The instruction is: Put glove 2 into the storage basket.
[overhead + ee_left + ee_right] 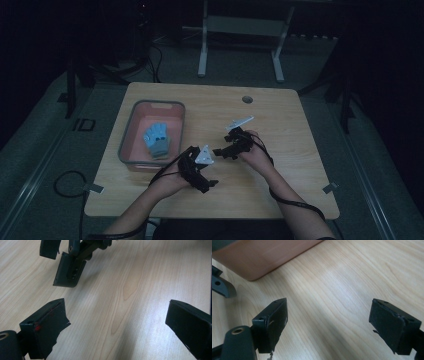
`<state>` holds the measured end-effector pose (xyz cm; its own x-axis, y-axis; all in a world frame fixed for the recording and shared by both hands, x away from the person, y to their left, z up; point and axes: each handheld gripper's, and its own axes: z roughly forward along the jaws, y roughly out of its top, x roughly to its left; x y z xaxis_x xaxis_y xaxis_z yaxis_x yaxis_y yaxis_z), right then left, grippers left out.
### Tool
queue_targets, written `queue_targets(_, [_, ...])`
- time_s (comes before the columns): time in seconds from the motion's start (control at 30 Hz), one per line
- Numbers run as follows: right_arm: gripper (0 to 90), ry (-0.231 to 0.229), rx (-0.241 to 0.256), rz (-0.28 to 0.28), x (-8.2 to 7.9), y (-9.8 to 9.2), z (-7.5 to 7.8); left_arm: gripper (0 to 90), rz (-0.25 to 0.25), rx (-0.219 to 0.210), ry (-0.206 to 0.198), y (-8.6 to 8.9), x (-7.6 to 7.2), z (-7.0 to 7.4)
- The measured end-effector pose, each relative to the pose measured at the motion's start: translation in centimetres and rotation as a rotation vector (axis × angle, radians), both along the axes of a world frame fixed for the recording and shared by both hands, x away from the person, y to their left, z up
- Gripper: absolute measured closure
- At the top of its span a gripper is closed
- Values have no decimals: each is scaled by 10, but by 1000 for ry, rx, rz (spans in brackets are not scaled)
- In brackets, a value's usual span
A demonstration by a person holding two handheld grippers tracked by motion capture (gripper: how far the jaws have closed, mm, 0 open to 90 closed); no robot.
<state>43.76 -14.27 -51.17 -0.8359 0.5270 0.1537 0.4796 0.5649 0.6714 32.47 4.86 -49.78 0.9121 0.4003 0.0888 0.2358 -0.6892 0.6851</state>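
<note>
The person's forearms come in from the near edge in the high view, each hand gripping a set of tongs over the bare middle of the pale wooden tabletop (280, 150). The left tongs (207, 184) have their jaws spread wide with nothing between them; in the left gripper view (117, 322) only wood grain lies in the gap, and the jaws of the other pair hang close ahead of them, towards the upper left of that view. The right tongs (220, 151) are likewise wide and empty, and the right gripper view (328, 320) shows bare wood between the two black pads. The two pairs sit near each other, tips almost facing.

Just beyond the left tongs, on their far left side, stands a pinkish-red basin (131, 131) with a grey rim, rectangular with rounded corners; its wall (264, 257) appears in the right gripper view, ahead and to the left of those jaws. Inside it lies a light blue glove (157, 139), fingers pointing away from the person, with a greyer cuff at the near end and darker spots at the fingertips. It is apart from both tongs and touched by neither.

No label or writing can be read on the glove or the basin; the high view is too dim and small to tell
</note>
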Motion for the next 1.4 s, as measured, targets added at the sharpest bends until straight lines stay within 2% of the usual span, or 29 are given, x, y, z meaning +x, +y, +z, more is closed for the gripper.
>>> queue_targets(0.17, [154,5,-5,-4,-2,-6,-7,36,-4,0,13,-5,-2,-9])
queue_targets(0.4, [154,9,-12,-8,-5,-11,-16,36,0,7,0,-8,-3,-19])
queue_targets(0.47, [154,11,-16,-8,-6,-11,-19,36,-4,9,8,-9,-3,-24])
queue_targets(0.67, [153,15,-25,-10,-6,-13,-27,36,-26,38,21,-12,-4,-34])
queue_targets(0.83, [153,10,-28,-17,-6,-15,-33,36,-28,25,28,-12,-4,-39])
queue_targets(0.93, [154,1,-31,-14,-7,-15,-36,36,-25,34,35,-12,-3,-42])
queue_targets(1.1, [155,-23,-32,-4,-8,-15,-36,36,-24,39,40,-11,-2,-46])
queue_targets(1.4, [155,-34,-31,-2,-8,-16,-35,36,-28,31,41,-11,-2,-46])
